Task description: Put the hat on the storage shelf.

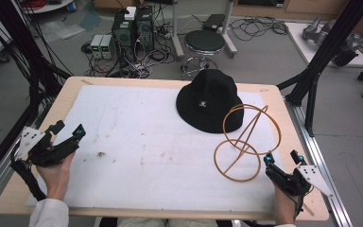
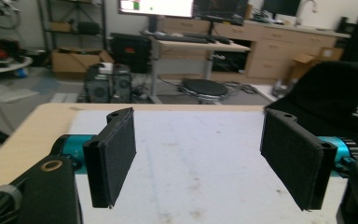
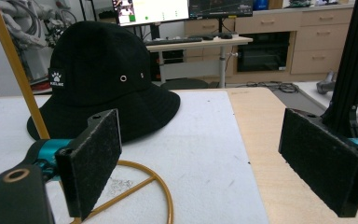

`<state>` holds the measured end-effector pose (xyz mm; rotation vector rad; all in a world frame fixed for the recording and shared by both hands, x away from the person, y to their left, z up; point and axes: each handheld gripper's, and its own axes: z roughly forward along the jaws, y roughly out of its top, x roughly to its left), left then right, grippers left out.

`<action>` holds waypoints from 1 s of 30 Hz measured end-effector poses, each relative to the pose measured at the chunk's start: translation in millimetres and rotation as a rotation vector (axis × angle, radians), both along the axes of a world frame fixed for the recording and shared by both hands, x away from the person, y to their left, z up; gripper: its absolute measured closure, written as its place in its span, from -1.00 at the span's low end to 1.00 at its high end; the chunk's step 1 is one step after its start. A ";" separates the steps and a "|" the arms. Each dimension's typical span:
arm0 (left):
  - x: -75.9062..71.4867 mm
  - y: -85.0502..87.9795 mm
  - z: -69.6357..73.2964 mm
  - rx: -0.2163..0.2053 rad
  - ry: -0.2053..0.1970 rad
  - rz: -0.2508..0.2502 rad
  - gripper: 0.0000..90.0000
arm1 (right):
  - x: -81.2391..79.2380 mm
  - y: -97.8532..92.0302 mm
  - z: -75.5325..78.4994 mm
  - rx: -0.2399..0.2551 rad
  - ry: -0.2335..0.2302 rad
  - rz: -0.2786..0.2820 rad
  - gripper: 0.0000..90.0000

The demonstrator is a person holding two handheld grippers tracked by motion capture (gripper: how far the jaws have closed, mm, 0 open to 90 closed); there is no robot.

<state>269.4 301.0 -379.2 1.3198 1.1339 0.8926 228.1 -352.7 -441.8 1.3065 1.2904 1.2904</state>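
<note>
A black bucket hat [image 1: 210,101] rests on the white mat [image 1: 137,142] at the table's far right. Just in front of it stands a tan wire stand [image 1: 246,142] made of two hoops joined by a slanted rod. My left gripper [image 1: 69,128] hovers open over the mat's left edge, nothing between its pads [image 2: 116,154]; the hat [image 2: 335,98] lies ahead to its right. My right gripper [image 1: 281,156] is open near the front right corner, beside the stand's lower hoop [image 3: 140,186], facing the hat [image 3: 102,70].
The wooden table [image 1: 71,90] shows bare strips around the mat. A black frame post [image 1: 321,56] rises just off the table's right side. On the floor beyond the far edge are a round stool [image 1: 204,42], computer towers [image 1: 132,28] and tangled cables.
</note>
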 end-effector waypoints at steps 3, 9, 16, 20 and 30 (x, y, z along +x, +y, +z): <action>11.4 -9.0 5.1 -0.012 0.010 -0.041 -0.40 | 0.6 0.7 -0.1 0.002 0.005 0.005 -0.73; 30.7 -26.3 20.4 -0.001 -0.001 -0.063 -0.39 | 1.6 1.5 -0.2 0.000 -0.001 0.016 -0.73; 49.2 -46.3 42.9 0.025 -0.028 -0.080 -0.38 | 1.9 2.6 0.0 0.001 -0.001 0.025 -0.73; 64.0 -59.9 48.8 0.044 -0.019 -0.094 -0.38 | 2.0 3.0 0.1 0.001 -0.001 0.026 -0.73; 94.5 -91.2 55.6 0.082 0.041 -0.170 -0.37 | 0.5 2.2 0.0 0.005 -0.003 0.026 -0.73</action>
